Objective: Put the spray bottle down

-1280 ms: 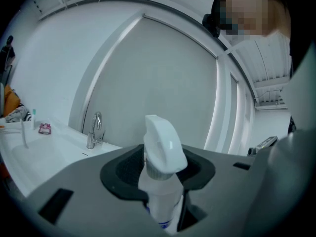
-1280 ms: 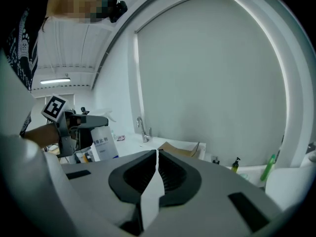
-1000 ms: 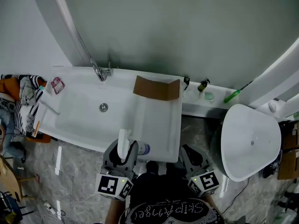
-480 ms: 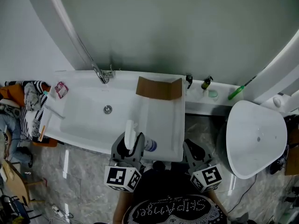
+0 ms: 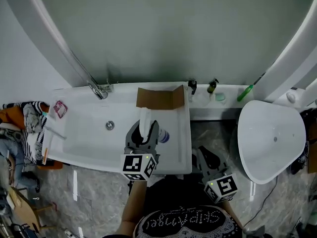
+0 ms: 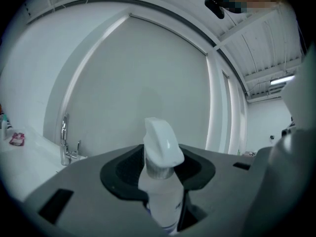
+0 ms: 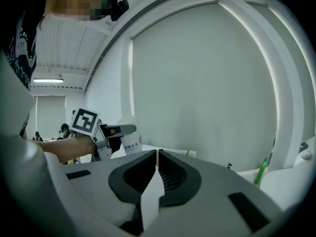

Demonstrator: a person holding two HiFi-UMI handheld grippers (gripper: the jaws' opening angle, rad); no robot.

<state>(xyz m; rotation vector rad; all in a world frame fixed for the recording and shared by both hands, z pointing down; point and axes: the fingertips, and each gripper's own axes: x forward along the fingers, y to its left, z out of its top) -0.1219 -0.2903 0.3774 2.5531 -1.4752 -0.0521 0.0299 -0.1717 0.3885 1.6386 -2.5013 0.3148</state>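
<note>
The white spray bottle (image 5: 146, 121) lies level between the jaws of my left gripper (image 5: 145, 131), its trigger head pointing toward the wall and its blue-labelled end (image 5: 163, 137) sticking out to the right. The left gripper is shut on it and hovers over the white board (image 5: 177, 133) across the bathtub. In the left gripper view the bottle (image 6: 162, 191) fills the gap of the left gripper (image 6: 159, 163). My right gripper (image 5: 203, 154) hangs lower right, off the tub, with its jaws together in the right gripper view (image 7: 157, 154). That view also shows the bottle (image 7: 131, 143).
A white bathtub (image 5: 81, 133) with a faucet (image 5: 99, 89) spans the left. A brown cardboard piece (image 5: 159, 98) stands at the board's far end. Small bottles (image 5: 212, 87) and a green item (image 5: 245, 93) sit on the ledge. A white basin (image 5: 270, 138) stands right; clothes (image 5: 30, 114) lie left.
My left gripper has carried the spray bottle forward, from the tub's near edge to over the board, closer to the cardboard. The right gripper has shifted only slightly.
</note>
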